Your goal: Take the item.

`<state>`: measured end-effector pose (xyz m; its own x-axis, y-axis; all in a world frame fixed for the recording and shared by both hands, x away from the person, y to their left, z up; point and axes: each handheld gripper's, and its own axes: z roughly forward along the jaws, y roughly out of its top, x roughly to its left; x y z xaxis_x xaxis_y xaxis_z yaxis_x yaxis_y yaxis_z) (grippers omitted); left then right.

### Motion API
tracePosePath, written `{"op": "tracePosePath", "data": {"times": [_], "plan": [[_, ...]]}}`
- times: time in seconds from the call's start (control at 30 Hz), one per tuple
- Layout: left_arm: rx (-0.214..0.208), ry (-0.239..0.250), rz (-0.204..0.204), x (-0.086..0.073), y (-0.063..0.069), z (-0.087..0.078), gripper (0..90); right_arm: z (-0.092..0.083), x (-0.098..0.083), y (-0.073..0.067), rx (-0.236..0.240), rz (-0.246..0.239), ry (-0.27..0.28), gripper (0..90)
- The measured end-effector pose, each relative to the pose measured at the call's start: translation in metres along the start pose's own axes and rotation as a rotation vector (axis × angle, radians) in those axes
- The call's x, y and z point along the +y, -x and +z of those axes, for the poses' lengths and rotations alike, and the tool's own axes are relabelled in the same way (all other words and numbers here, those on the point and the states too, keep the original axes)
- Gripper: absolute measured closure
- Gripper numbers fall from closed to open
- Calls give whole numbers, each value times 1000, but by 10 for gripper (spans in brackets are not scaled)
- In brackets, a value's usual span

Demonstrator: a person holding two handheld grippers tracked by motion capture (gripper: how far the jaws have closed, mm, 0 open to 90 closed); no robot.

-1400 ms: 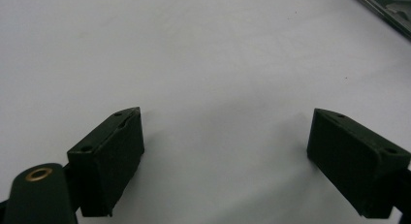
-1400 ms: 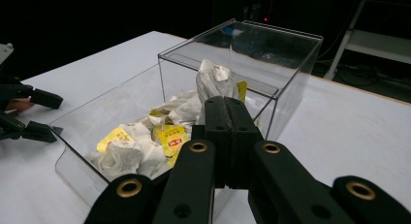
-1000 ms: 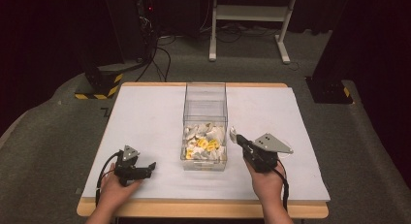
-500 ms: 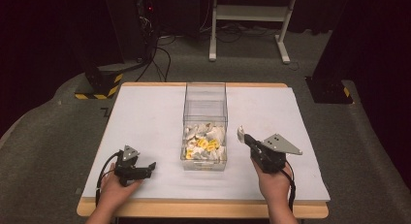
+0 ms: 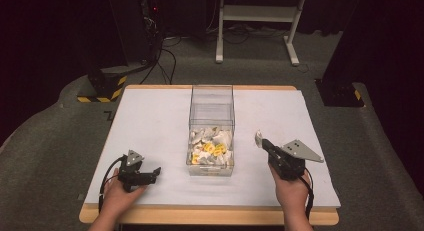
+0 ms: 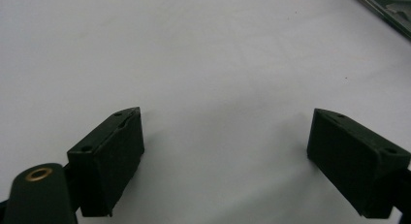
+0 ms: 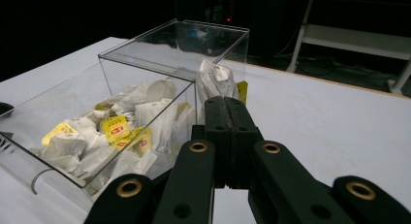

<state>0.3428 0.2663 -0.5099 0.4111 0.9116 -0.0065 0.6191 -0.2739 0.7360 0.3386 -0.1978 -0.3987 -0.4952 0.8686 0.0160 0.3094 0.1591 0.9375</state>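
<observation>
1. Hands come in from the bottom edge of the high view, each holding a black two-jaw gripper over the white table top (image 5: 150, 116).
2. At about 7 o'clock, the left gripper (image 5: 156, 172) sits low on the white surface; in the left gripper view its jaws stand wide apart with nothing between them, only bare white table below.
3. At about 4 o'clock, the right gripper (image 5: 261, 141), with a grey three-cornered plate (image 5: 300, 151) on top, is lifted above the table, jaws closed on a small white paper tea bag with a yellow tag (image 7: 215, 82).
4. At the centre stands a clear rectangular plastic box (image 5: 211, 98), just left of the held bag, its near end heaped with white and yellow tea bags (image 5: 210, 148).
</observation>
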Motion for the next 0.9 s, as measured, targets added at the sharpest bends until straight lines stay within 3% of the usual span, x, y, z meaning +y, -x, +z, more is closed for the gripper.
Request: {"op": "tracePosePath", "data": {"times": [0.9], "plan": [[0, -1, 0, 0, 0, 0, 134, -40, -19, 44, -125, 72, -1, 899]]}}
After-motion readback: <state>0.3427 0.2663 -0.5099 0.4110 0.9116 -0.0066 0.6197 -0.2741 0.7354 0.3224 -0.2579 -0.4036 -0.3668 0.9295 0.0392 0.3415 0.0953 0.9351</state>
